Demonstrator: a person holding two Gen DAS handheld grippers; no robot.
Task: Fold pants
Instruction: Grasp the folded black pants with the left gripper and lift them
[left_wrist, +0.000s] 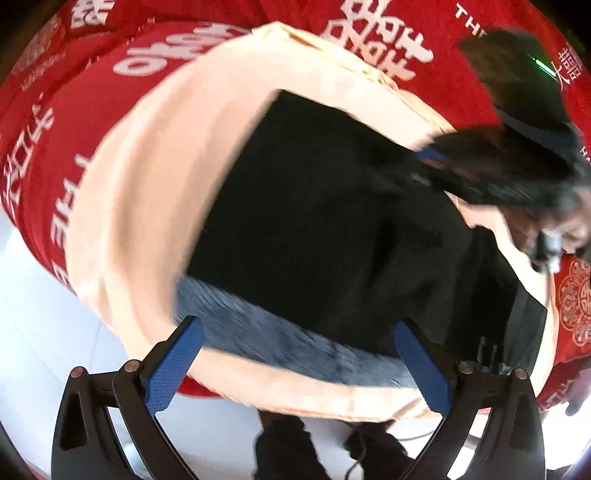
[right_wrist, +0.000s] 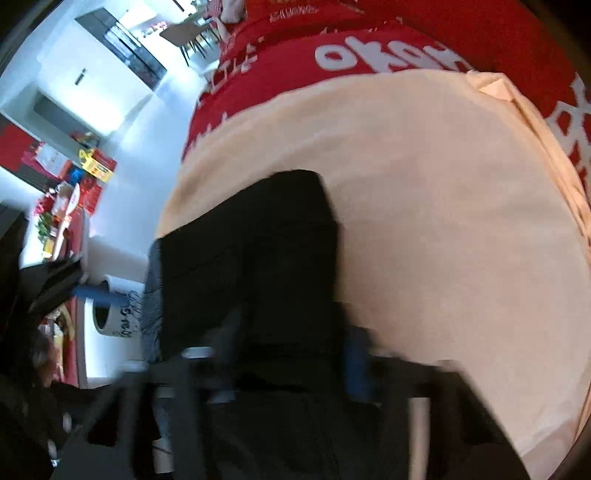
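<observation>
The left gripper (left_wrist: 299, 365) has its blue fingers (left_wrist: 173, 369) spread wide apart with nothing between them, hovering just above the near edge of the surface. Right gripper (right_wrist: 291, 369) is a blurry mess, so whether its fingers are clamped on the fabric can't be told. The black pants (left_wrist: 332, 229) lie folded on a cream cloth (left_wrist: 147, 192) that's over the red-covered surface (left_wrist: 461, 66).

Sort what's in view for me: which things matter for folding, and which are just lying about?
Job:
black pants, with a grey ribbed band along one edge
left claw, open
right claw, blurred
cream cloth under the pants

Lying about:
red printed cover
white mug
clutter on the side shelf
</observation>
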